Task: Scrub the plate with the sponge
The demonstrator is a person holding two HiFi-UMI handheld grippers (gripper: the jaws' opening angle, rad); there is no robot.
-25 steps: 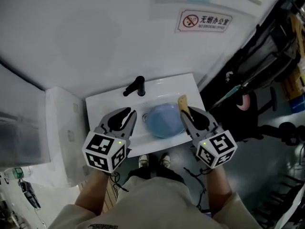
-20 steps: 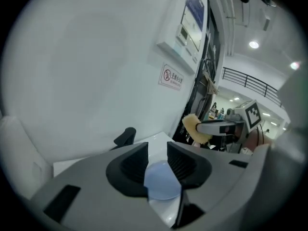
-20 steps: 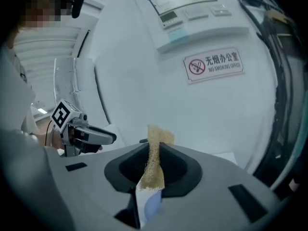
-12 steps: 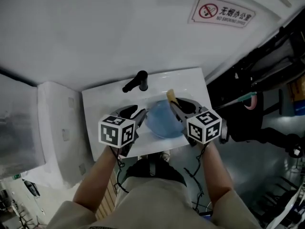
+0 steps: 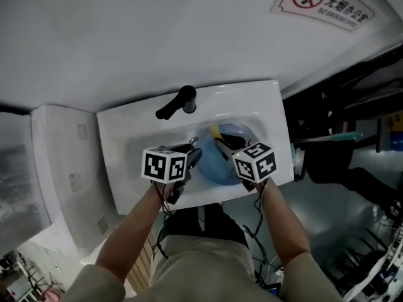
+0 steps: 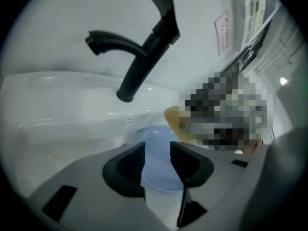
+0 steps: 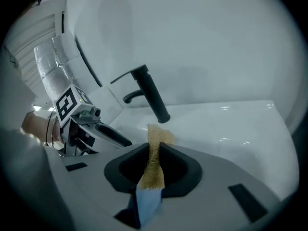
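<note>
A round blue plate (image 5: 217, 163) lies in the basin of a white sink (image 5: 126, 162). My left gripper (image 5: 194, 155) hovers at the plate's left edge. Its jaws have just been opening and stand open (image 6: 157, 146); the plate (image 6: 159, 170) shows through the gap, with no pad pressing on it. My right gripper (image 5: 220, 145) reaches over the plate from the right, shut on a yellow sponge (image 5: 214, 131). The sponge (image 7: 155, 150) is pinched thin between the pads, its yellow end sticking out past the jaws and a blue layer (image 7: 147, 203) behind them.
A black faucet (image 5: 179, 102) stands at the back of the sink, its spout (image 6: 103, 36) over the basin. A white wall with a no-smoking sign (image 5: 327, 2) rises behind. A white cabinet (image 5: 60, 168) sits left; dark equipment (image 5: 340, 150) stands right.
Both grippers have come down from above the sink's front edge into the basin, onto the plate's two sides. The sponge stayed in the right gripper.
</note>
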